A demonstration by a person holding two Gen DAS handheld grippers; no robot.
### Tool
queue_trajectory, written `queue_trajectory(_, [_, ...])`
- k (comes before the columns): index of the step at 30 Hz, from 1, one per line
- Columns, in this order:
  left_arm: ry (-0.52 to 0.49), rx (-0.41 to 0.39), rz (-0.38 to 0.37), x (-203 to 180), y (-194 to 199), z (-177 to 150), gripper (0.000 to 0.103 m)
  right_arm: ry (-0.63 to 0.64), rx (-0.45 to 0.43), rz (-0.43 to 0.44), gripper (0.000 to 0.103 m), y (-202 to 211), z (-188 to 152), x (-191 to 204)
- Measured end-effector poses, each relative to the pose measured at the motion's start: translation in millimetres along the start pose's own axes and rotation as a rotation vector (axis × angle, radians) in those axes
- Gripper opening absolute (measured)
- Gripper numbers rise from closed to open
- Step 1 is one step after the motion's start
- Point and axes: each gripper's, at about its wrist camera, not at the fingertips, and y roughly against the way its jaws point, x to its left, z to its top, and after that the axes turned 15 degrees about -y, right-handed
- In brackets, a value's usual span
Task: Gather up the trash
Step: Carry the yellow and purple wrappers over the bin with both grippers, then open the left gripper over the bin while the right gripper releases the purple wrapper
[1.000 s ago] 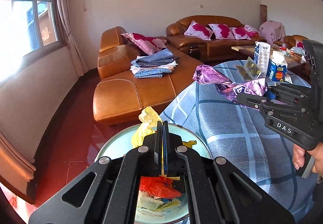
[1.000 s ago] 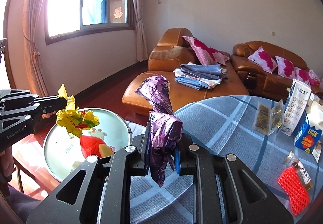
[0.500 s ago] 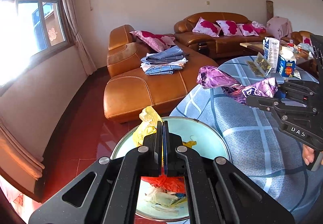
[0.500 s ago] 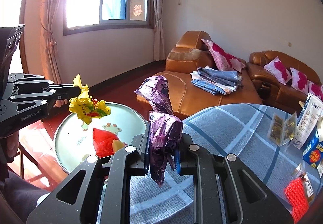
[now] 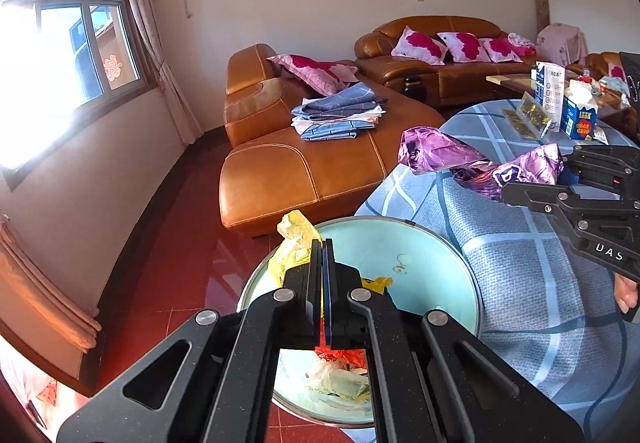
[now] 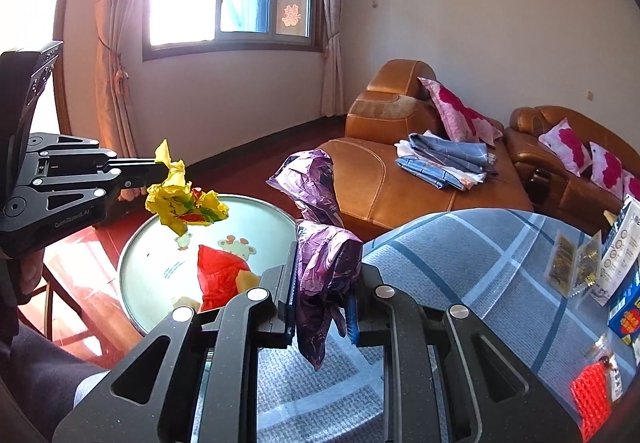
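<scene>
Left wrist view: left gripper (image 5: 322,247), black, two-fingered, jaws pressed together on a crumpled yellow plastic wrapper (image 5: 294,243) that bulges out to the left of the fingertips. Directly beneath lies a round pale-green bin (image 5: 432,251) on the red tiled floor (image 5: 168,275); inside it, between the gripper's arms, red and whitish scraps (image 5: 340,367). To the right, the right gripper (image 5: 560,179) enters from the edge, a hand (image 5: 626,291) on its grip, clamped on a crinkled purple foil wrapper (image 5: 472,163) stretching leftward above the blue checked tablecloth (image 5: 528,275). Only this view shows the far brown leather sofa (image 5: 436,55) in full and the blue-and-white carton (image 5: 578,115) upright on the table's far side.

Right wrist view: right gripper (image 6: 324,275) closed on the purple foil wrapper (image 6: 320,227), which rises above the fingertips and hangs below them, over the tablecloth (image 6: 480,267) edge, just beside the bin (image 6: 132,255). Left gripper (image 6: 158,171) comes in from the left, holding the yellow wrapper (image 6: 180,199) in the air above the bin's interior. Shown only here: the wrapper's full crumpled shape with a red patch, a red plastic scrap (image 6: 218,275) in the bin, cartoon prints on the bin's base, and a red mesh pouch (image 6: 592,395) at the table's near right.
</scene>
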Motion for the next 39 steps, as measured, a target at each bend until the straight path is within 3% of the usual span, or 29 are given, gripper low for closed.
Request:
queue_trajectory(24, [0.000,0.055,0.010,5,-13,-8,0.001,0.040,0.029,0.028,0.021,-5,-4,12])
queue_trajectory(27, [0.003,0.065,0.016,5,-15,-10,0.004,0.045,0.038,0.047,0.035,-5,-4,12])
queue_trajectory(28, [0.002,0.067,0.014,4,-16,-11,0.008,0.048,0.039,0.048,0.040,-6,-4,13])
queue_trajectory(29, [0.001,0.068,0.017,4,-15,-12,0.020,0.050,0.039,0.052,0.040,-5,-4,14])
queue_trajectory(31, [-0.002,0.064,0.024,4,-14,-12,0.031,0.053,0.043,0.049,0.040,-6,-5,14])
queue_trajectory(33, [-0.002,0.062,0.020,3,-13,-12,0.032,0.052,0.043,0.046,0.041,-6,-5,14])
queue_trajectory(35, [-0.003,0.060,0.025,2,-13,-13,0.043,0.049,0.040,0.044,0.044,-6,-5,14])
queue_trajectory(39, [-0.003,0.058,0.029,2,-12,-14,0.045,0.050,0.034,0.040,0.045,-5,-5,15])
